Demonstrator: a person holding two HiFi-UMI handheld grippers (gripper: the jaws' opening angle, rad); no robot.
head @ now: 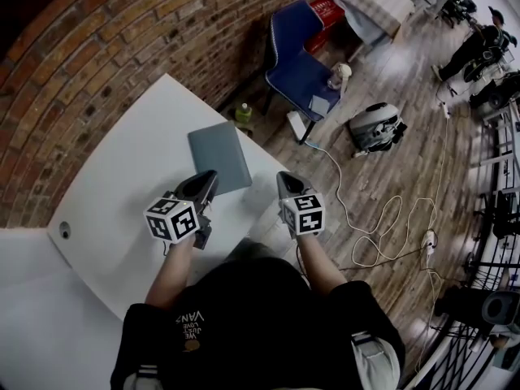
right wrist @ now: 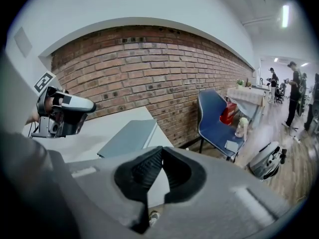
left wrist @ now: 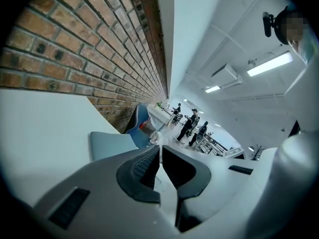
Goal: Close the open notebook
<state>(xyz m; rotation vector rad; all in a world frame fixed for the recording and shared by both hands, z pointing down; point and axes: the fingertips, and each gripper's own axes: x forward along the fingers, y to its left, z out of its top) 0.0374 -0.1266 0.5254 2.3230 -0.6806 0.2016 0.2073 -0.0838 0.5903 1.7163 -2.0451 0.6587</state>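
White table (head: 114,185), grey notebook (head: 219,157), brick wall (head: 106,47)

The head camera looks steeply down. Gripper cameras sit just behind their jaws. All see the notebook (head: 219,157) ahead.

Bright ceiling strip lights (left wrist: 269,63); fisheye edges dark, perhaps slightly blurred.

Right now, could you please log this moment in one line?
notebook closed on table | left gripper shut, empty | right gripper shut, empty
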